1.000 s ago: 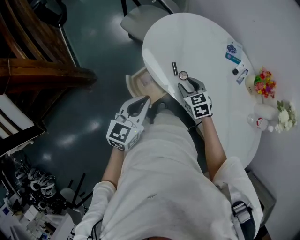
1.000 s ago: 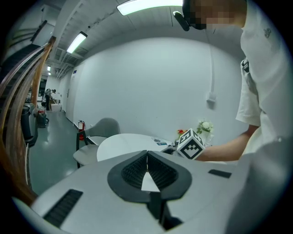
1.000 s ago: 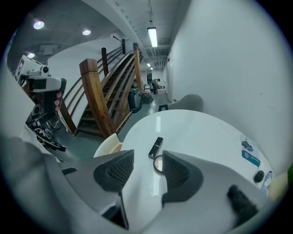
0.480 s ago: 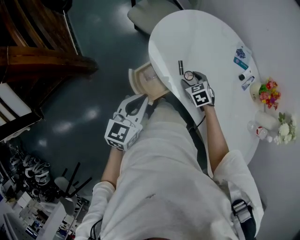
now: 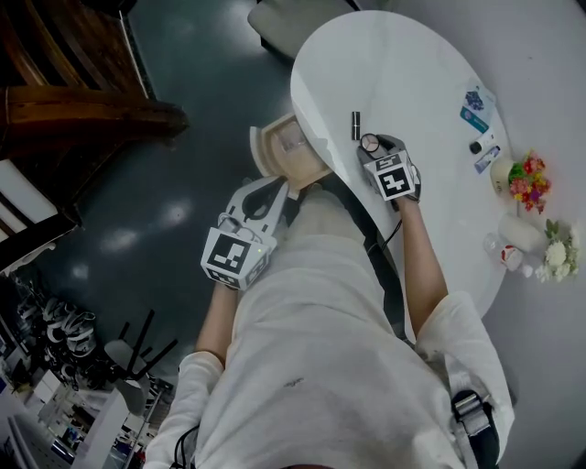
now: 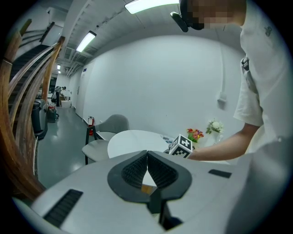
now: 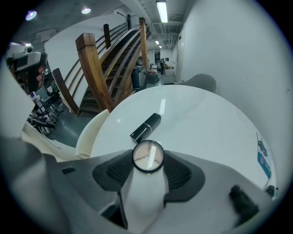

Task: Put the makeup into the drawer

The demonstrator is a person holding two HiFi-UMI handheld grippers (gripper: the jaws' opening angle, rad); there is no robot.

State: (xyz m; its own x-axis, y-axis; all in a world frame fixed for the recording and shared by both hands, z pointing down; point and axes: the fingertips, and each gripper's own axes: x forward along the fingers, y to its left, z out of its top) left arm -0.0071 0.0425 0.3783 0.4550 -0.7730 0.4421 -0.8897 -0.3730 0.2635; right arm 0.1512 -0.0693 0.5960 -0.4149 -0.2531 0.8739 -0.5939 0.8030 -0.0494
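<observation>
A small round compact [image 7: 148,156] lies on the white table [image 7: 206,123], right between the pads of my right gripper [image 7: 148,161]. Those jaws are closing, and both pads touch its rim. The head view shows the compact [image 5: 370,144] at the tip of that gripper [image 5: 373,152]. Just beyond it lies a black lipstick tube [image 7: 145,127], also visible from the head [image 5: 355,125]. The pale wooden drawer [image 5: 284,151] stands pulled out under the table's near-left edge. My left gripper [image 5: 273,190] hangs by the drawer front, its jaws [image 6: 147,157] shut with nothing in them.
Small cosmetic packets [image 5: 474,108], flowers [image 5: 522,174] and white jars [image 5: 520,231] line the table's far right side. A grey chair [image 5: 284,14] stands beyond the table. A wooden staircase [image 5: 73,101] rises at the left over dark floor.
My right gripper has dropped to the tabletop so that its pads now flank the compact. The left gripper has shifted slightly beside the drawer.
</observation>
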